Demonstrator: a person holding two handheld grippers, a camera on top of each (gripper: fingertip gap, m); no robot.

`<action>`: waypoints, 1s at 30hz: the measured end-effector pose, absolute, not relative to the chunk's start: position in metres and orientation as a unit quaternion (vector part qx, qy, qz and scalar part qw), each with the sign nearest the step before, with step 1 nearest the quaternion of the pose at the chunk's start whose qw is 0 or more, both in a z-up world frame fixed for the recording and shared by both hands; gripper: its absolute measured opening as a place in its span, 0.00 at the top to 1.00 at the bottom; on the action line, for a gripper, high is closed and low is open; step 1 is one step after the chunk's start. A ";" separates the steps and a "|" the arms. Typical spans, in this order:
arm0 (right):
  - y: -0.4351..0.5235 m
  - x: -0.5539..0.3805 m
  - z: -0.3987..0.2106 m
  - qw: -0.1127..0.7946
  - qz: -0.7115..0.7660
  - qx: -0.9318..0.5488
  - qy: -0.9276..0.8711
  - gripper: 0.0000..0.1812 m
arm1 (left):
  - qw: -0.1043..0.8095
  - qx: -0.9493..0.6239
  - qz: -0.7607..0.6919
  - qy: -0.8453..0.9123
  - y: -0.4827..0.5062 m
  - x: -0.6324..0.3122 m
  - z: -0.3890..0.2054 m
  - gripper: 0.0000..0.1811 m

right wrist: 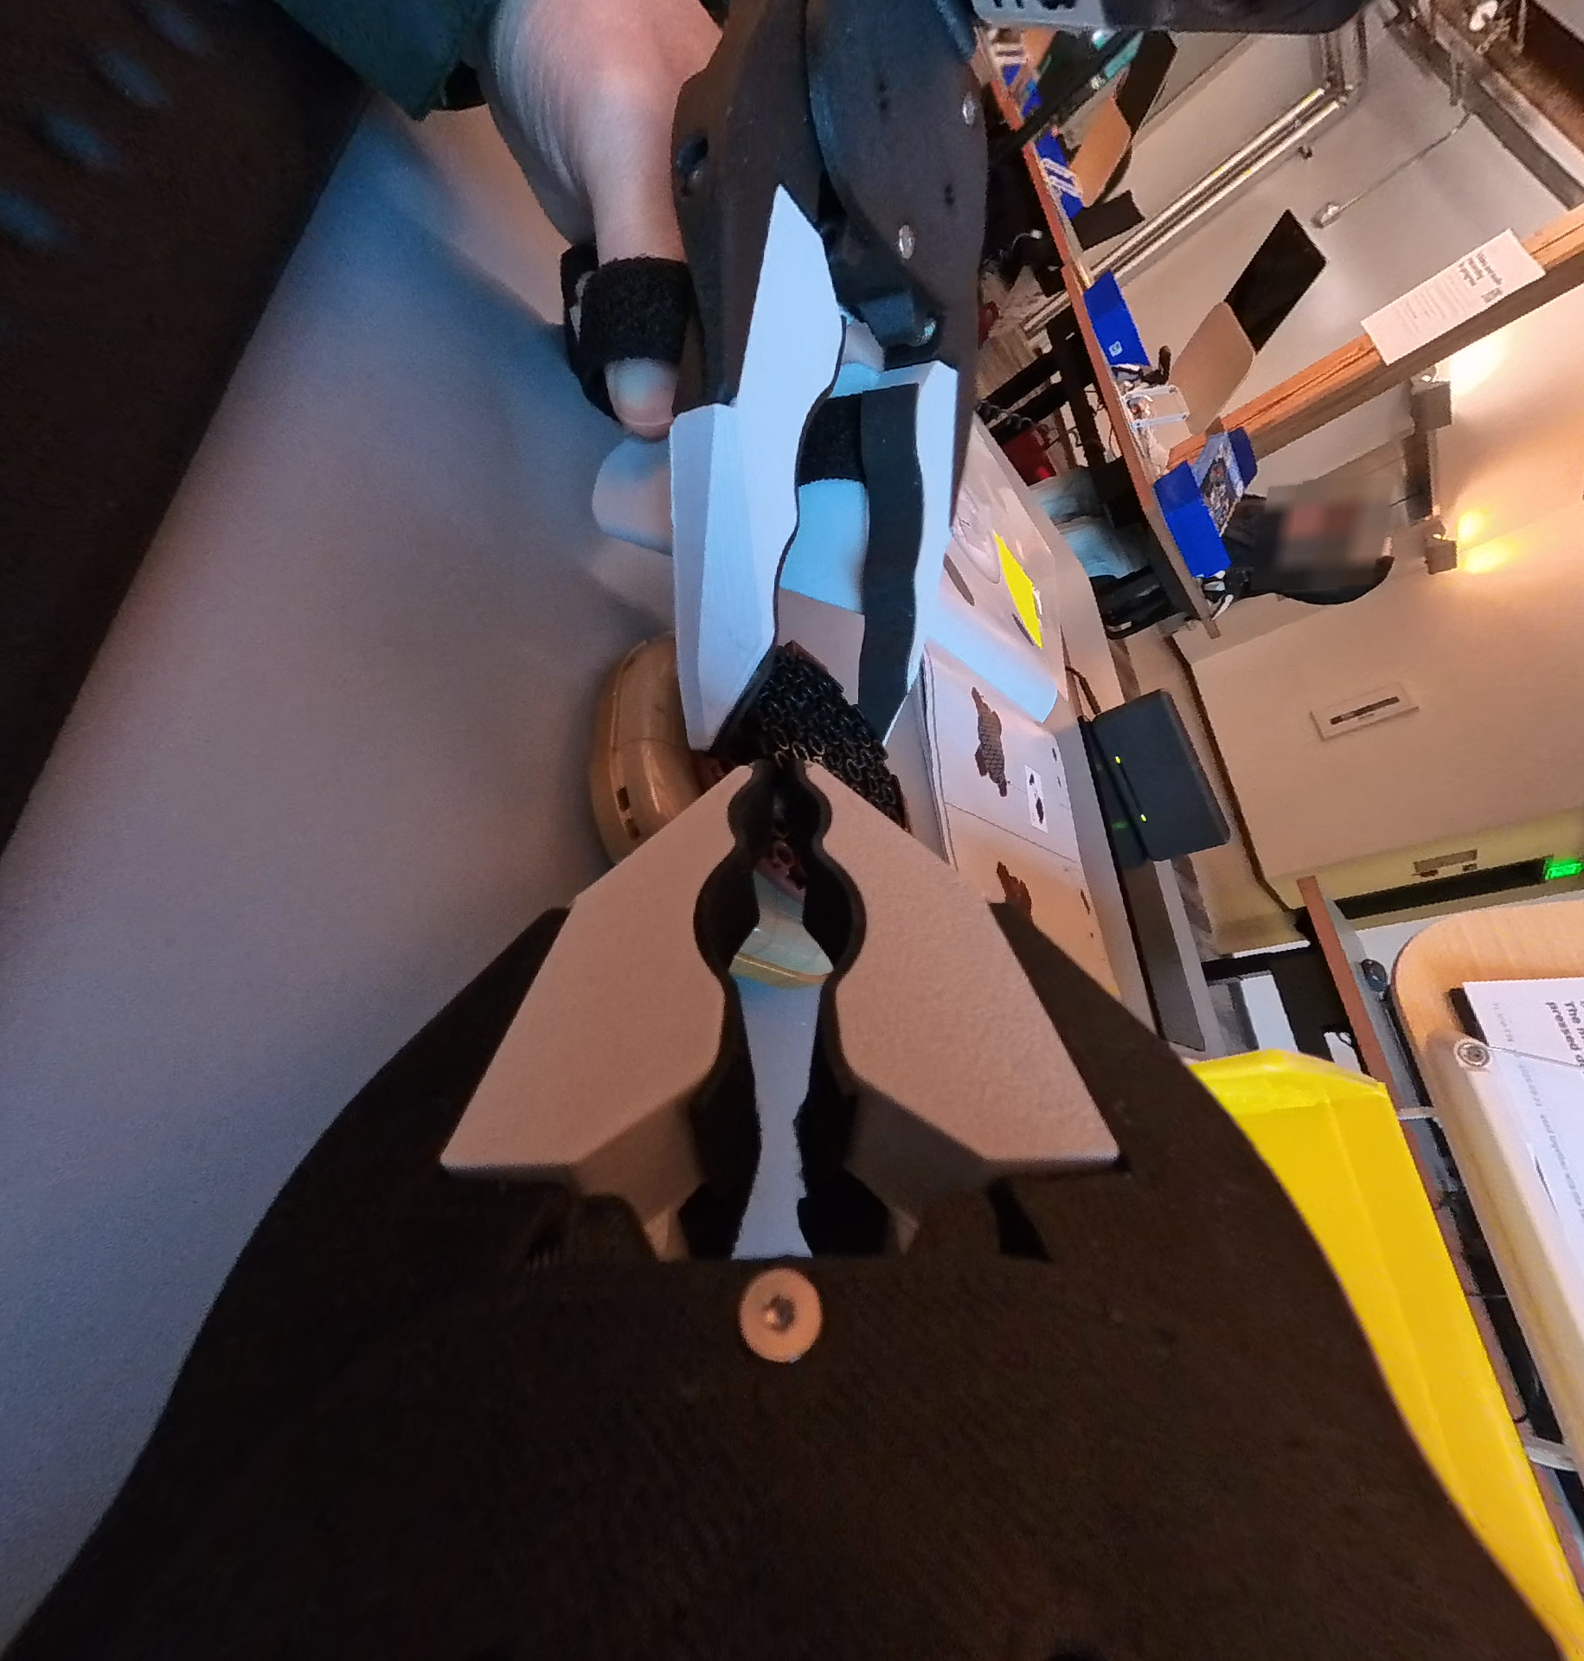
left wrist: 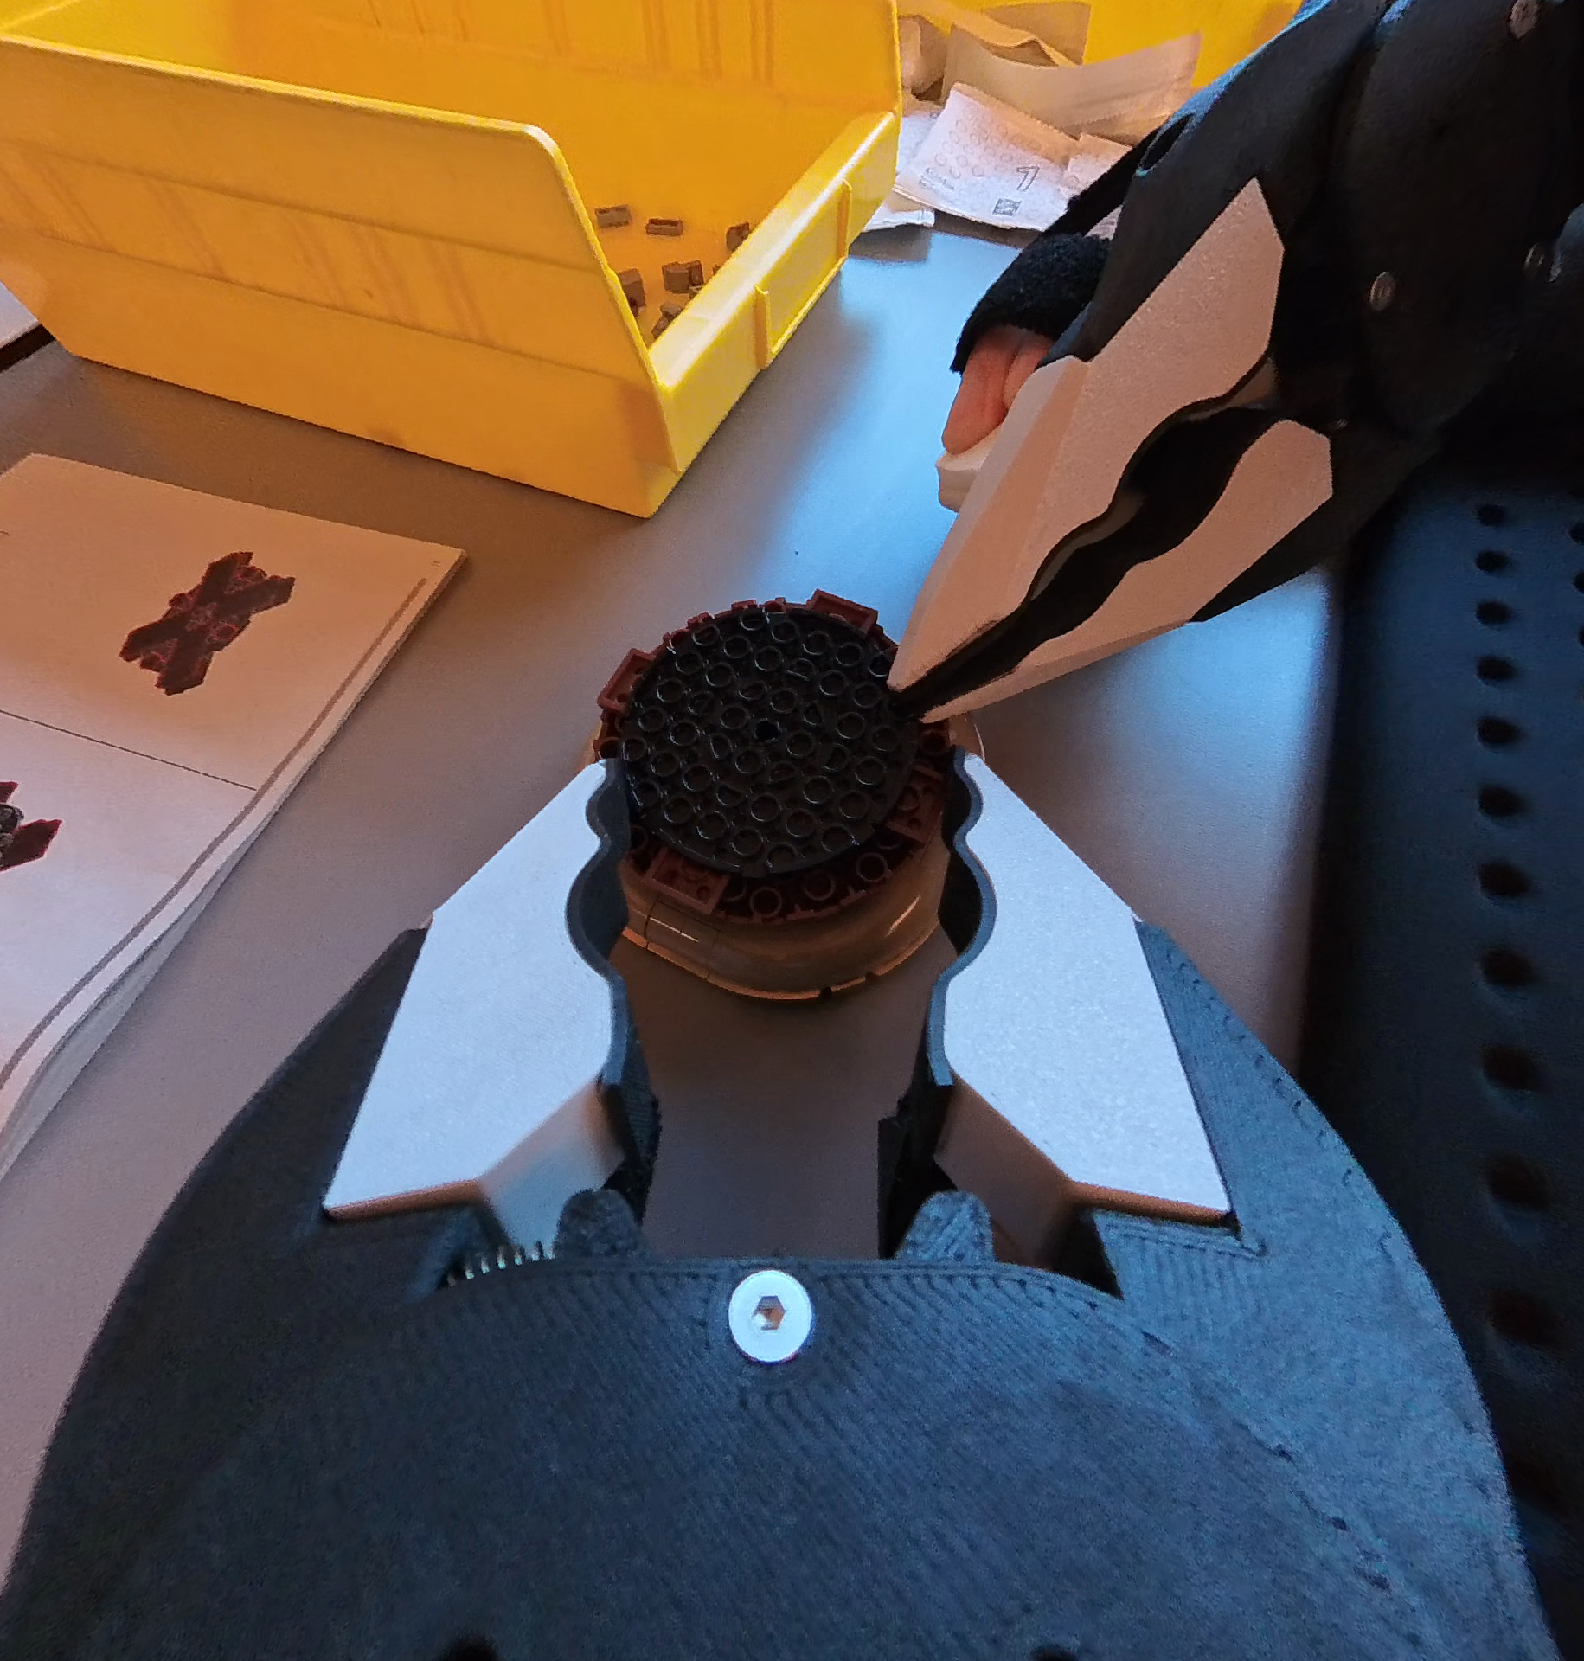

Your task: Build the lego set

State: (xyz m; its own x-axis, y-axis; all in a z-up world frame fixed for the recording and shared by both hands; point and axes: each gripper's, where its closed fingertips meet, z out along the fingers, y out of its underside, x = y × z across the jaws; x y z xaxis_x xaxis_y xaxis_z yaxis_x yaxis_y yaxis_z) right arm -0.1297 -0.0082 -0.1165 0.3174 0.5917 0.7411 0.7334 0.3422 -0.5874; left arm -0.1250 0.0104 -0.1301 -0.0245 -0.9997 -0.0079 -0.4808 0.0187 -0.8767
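Observation:
A round lego model stands on the grey table: a black studded round plate (left wrist: pixel 761 746) on dark red bricks (left wrist: pixel 680 876) over a tan round base (left wrist: pixel 770 953). My left gripper (left wrist: pixel 781 809) has one finger on each side of the model and is shut on it. My right gripper (left wrist: pixel 905 697) comes in from the upper right, shut, with its tips touching the far right edge of the black plate. In the right wrist view the right gripper (right wrist: pixel 777 777) is shut at the plate (right wrist: pixel 815 719), and the left gripper (right wrist: pixel 801 710) straddles the model from above.
A yellow bin (left wrist: pixel 518 377) with several small dark pieces stands at the back left, also in the right wrist view (right wrist: pixel 1354 1258). An open instruction booklet (left wrist: pixel 141 719) lies at the left. Paper bags (left wrist: pixel 977 171) lie at the back. A dark perforated surface (left wrist: pixel 1489 809) borders the right. The tips of both grippers are at nearly the same place.

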 end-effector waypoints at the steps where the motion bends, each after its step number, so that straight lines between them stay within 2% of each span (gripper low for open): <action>1: -0.008 -0.130 -0.117 0.577 -0.059 -0.569 -0.582 1.00 | 0.357 -0.599 -0.363 0.618 0.010 -0.125 -0.130 0.61; 8: -0.013 -0.137 -0.122 0.566 -0.105 -0.503 -0.645 0.98 | 0.364 -0.592 -0.352 0.627 0.007 -0.122 -0.131 0.61; 12: -0.011 -0.135 -0.123 0.557 -0.099 -0.513 -0.646 0.99 | 0.362 -0.593 -0.353 0.626 0.007 -0.122 -0.131 0.61; 16: -0.011 -0.134 -0.123 0.554 -0.169 -0.491 -0.650 1.00 | 0.364 -0.593 -0.350 0.626 0.008 -0.122 -0.131 0.61; 26: -0.007 -0.132 -0.118 0.566 -0.164 -0.509 -0.628 1.00 | 0.364 -0.600 -0.354 0.618 0.010 -0.120 -0.131 0.61; 27: -0.007 -0.132 -0.113 0.577 -0.162 -0.509 -0.618 1.00 | 0.361 -0.599 -0.348 0.624 0.009 -0.120 -0.133 0.61; 28: -0.005 -0.131 -0.083 0.639 -0.165 -0.491 -0.569 1.00 | 0.365 -0.582 -0.348 0.638 0.002 -0.118 -0.132 0.67; 29: 0.001 -0.124 -0.059 0.667 -0.157 -0.507 -0.522 1.00 | 0.367 -0.574 -0.347 0.645 -0.003 -0.116 -0.132 0.67; 30: 0.005 -0.122 -0.058 0.660 -0.117 -0.540 -0.509 1.00 | 0.366 -0.574 -0.348 0.645 -0.005 -0.114 -0.132 0.67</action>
State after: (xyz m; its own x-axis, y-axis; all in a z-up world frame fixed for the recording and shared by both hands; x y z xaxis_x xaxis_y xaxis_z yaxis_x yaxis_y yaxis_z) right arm -0.1222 0.0050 -0.0578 0.4555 0.3952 0.7977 0.7036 0.3892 -0.5946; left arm -0.1138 -0.0049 -0.1317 -0.0735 -0.9946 -0.0737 -0.4854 0.1002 -0.8685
